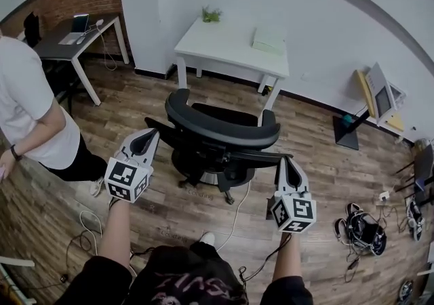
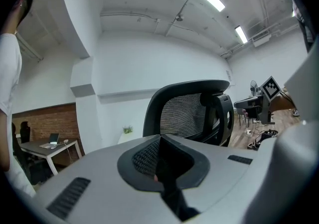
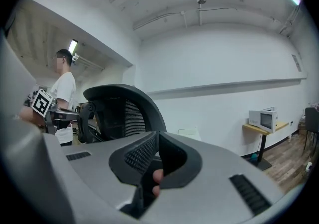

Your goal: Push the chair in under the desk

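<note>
**A:** Where does the chair stand?

**B:** The black chair (image 1: 218, 148) is on the wooden floor (image 1: 319, 141), well apart from the white tabletop (image 1: 230, 49) by the far wall. Its seat faces that way and its backrest (image 1: 224, 127) faces the person.

**A:** And the tools?

**B:** The left tool (image 1: 148, 135) is just beside the backrest's left side, and the right tool (image 1: 285, 163) is by the right armrest (image 1: 261, 156). Both are pressed together with nothing between the jaws, as each gripper view shows. Whether either tip touches the chair, I can't tell.

**A:** So which step is this?

**B:** The approach, I'd judge — the push itself isn't done, since the chair is nowhere near tucked in. The next move calls for a closed tip on each side of the backrest. An even shove would then roll the chair straight between the tabletop's legs.

**A:** Anything in the way?

**B:** A white cable (image 1: 239, 210) lies by the wheeled base — a castor might snag it.
</note>
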Available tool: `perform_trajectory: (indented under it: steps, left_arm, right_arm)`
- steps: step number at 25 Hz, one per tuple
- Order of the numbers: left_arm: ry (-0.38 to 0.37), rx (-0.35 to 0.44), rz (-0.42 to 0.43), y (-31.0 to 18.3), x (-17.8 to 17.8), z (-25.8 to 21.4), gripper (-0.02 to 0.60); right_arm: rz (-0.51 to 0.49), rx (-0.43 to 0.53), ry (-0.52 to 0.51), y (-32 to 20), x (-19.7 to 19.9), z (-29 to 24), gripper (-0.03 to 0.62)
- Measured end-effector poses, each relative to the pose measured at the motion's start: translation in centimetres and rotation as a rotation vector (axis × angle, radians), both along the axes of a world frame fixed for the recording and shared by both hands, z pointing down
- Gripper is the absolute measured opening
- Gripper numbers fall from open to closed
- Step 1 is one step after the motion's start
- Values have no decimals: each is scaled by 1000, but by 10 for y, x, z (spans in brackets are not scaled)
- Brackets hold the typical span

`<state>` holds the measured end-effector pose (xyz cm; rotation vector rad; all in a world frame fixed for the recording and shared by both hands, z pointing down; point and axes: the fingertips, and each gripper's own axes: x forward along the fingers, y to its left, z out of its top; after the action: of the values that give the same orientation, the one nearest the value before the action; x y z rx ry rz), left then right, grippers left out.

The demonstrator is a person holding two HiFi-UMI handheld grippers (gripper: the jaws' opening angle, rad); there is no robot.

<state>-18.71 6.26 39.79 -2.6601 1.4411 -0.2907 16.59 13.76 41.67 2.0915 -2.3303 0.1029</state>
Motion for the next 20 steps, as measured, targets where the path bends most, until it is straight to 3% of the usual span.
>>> perform_trajectory:
  steps: [9, 15, 18, 20]
  left_arm:
    - [-194, 1, 1, -7, -2, 13, 17]
    - [-265, 1, 44, -16, -4, 19, 21]
    - [-322, -5, 88, -21, -3, 27, 94]
    - [-358, -11, 117, -24, -3, 32, 108]
  right_arm:
    - [-119, -41, 181, -14, -1, 8, 34]
    - [-216, -54, 306, -17, -14, 9, 98]
    - [-272, -82, 376, -18, -21, 11, 137]
    - [-305, -114, 414, -18, -24, 17, 149]
